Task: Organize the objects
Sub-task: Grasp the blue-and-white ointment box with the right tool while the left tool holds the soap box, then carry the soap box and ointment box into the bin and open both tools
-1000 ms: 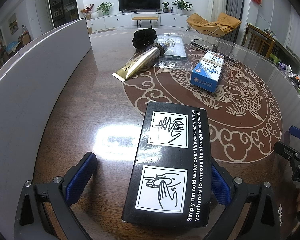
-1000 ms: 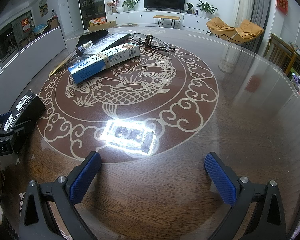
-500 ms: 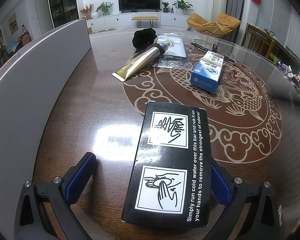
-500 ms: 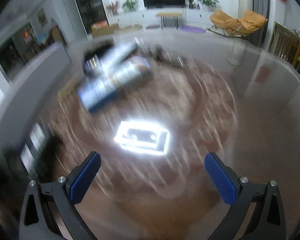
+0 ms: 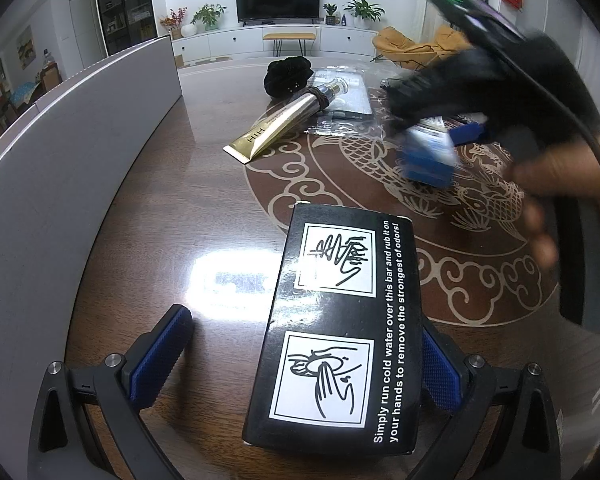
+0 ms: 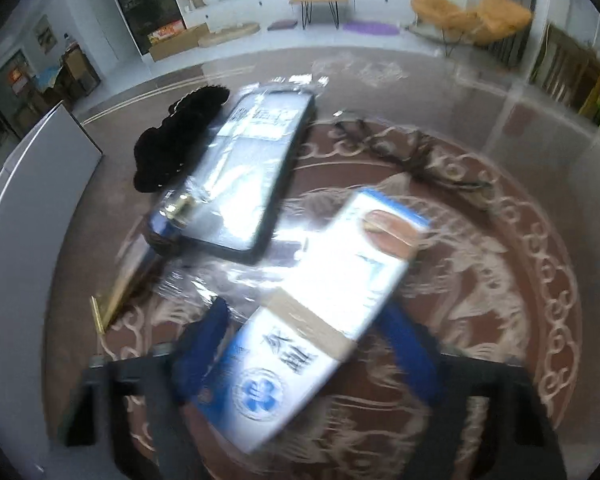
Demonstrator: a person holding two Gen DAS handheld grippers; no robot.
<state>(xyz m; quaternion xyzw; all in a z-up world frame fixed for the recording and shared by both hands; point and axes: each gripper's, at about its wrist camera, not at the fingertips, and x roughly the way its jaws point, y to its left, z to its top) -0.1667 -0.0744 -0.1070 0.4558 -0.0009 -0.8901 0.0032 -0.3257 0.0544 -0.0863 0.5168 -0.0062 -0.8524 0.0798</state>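
A black box with hand-washing pictures (image 5: 340, 320) lies on the table between the fingers of my left gripper (image 5: 300, 356), which is open; the right pad touches its side, the left pad stands apart. My right gripper (image 6: 304, 344) is around the blue and white box (image 6: 320, 312), fingers on both sides; the view is blurred and I cannot tell whether they press it. In the left wrist view the right gripper (image 5: 440, 136) is over that blue box (image 5: 428, 156).
A gold tube (image 5: 284, 120), a black scrunchie (image 5: 288, 76), a wrapped dark flat package (image 6: 252, 176) and glasses (image 6: 412, 152) lie at the far side of the round patterned table (image 5: 172, 216). A grey panel (image 5: 60, 152) stands along the left.
My right gripper has swung fast from the near right of the table to the blue and white box, which now sits between its fingers. The left gripper and black box have not moved.
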